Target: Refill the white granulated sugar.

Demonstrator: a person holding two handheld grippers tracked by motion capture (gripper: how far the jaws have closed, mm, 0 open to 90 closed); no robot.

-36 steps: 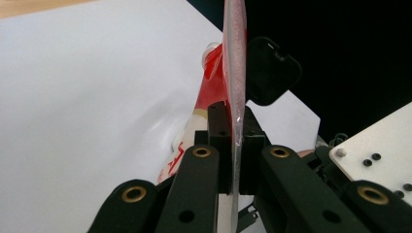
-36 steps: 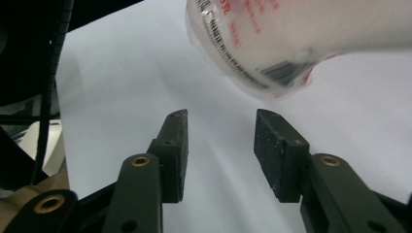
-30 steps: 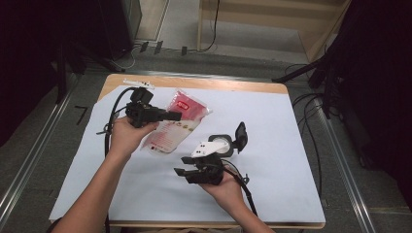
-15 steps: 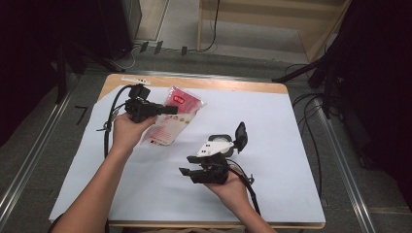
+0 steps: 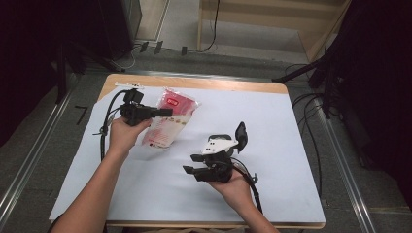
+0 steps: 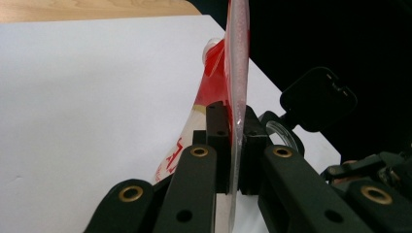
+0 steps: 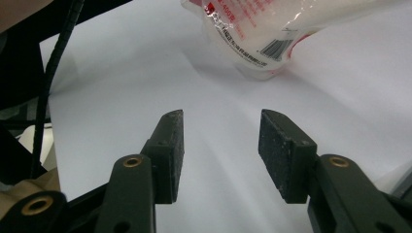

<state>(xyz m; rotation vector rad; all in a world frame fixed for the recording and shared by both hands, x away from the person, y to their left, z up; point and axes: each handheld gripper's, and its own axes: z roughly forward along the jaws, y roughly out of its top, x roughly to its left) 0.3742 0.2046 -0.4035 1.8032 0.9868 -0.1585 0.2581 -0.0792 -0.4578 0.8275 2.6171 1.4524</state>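
The flat sealed edge of a red-and-white plastic pouch (image 6: 239, 73) is clamped between the fingers (image 6: 217, 141) of the left gripper (image 5: 163, 112); the pouch is held tilted over the desk's (image 5: 272, 116) white sheet, near its far left part. The right gripper (image 7: 221, 145) is held with its fingers spread apart and nothing between them, nearer the front, well apart from the pouch.

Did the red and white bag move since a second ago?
Yes. The bag, pinched in the left tool, has shifted left and toward the table's far wooden edge, away from the right tool.
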